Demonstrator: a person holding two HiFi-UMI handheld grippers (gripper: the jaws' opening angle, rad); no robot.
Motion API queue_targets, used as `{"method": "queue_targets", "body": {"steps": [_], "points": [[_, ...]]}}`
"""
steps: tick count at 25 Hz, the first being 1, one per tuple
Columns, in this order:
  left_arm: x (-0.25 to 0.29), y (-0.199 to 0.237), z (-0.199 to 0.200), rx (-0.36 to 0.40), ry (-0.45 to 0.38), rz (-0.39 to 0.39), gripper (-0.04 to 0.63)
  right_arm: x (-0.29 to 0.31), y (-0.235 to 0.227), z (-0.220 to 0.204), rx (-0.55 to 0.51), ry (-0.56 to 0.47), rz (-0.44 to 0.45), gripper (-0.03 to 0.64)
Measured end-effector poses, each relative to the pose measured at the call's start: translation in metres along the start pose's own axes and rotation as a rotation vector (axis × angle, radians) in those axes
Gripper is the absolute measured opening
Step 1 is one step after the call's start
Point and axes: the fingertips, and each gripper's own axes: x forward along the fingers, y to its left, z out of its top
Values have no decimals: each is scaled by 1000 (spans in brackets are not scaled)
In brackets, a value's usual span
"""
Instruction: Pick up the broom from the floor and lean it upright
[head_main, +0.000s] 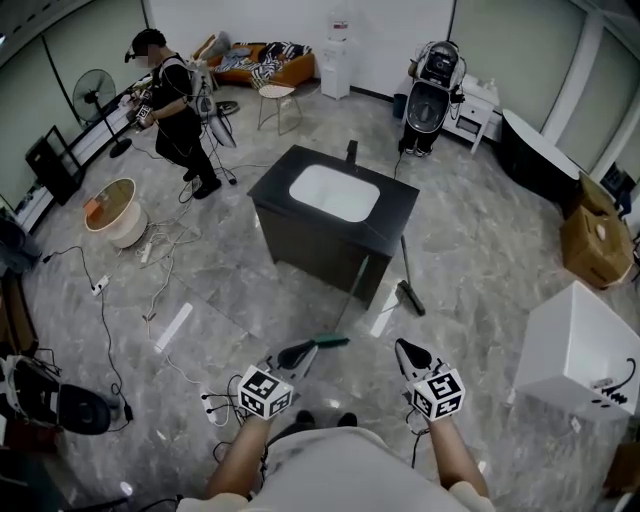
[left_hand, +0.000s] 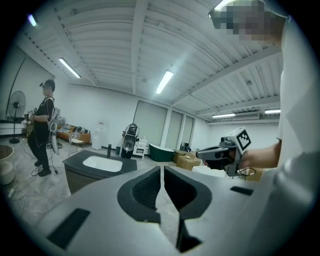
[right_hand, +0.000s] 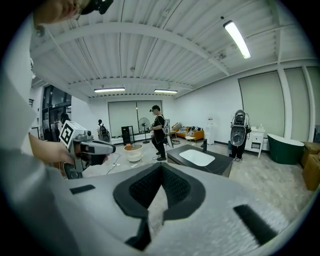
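The broom (head_main: 351, 296) has a thin pale handle and a small green head (head_main: 331, 341). It slants against the front face of the dark sink cabinet (head_main: 310, 240), with the head on the floor just in front of it.

The cabinet's black surface holds a white basin (head_main: 334, 192). It stands in the middle of a grey marbled floor (head_main: 470, 250), in a big white-walled room with strip lights on a ribbed ceiling.

A dark long-handled tool (head_main: 408, 288) lies on the floor at the cabinet's front right corner. A round tub (head_main: 114, 211) and loose cables (head_main: 165, 245) lie off to the cabinet's left. Behind that side a person (head_main: 172, 108) stands near a fan (head_main: 94, 90). An orange sofa (head_main: 255, 62) and a stroller (head_main: 434, 85) are beyond the cabinet, and cardboard boxes (head_main: 596, 235) and a white box (head_main: 578, 350) sit to its right.

On the near side of the cabinet, the left tongs (head_main: 308, 349) hang just by the green head. They are clenched with nothing between them, and the right tongs (head_main: 403, 347) are clenched and empty too.
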Motion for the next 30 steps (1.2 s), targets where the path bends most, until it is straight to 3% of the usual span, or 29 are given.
{"method": "queue_targets", "body": {"steps": [16,30], "points": [[5,-11,7,2,4,11,23,-13,-10,10,25,-57,15,-2],[4,4,11,18,-15,8,23,-5,-8,10,19,-71,8,-2]]}}
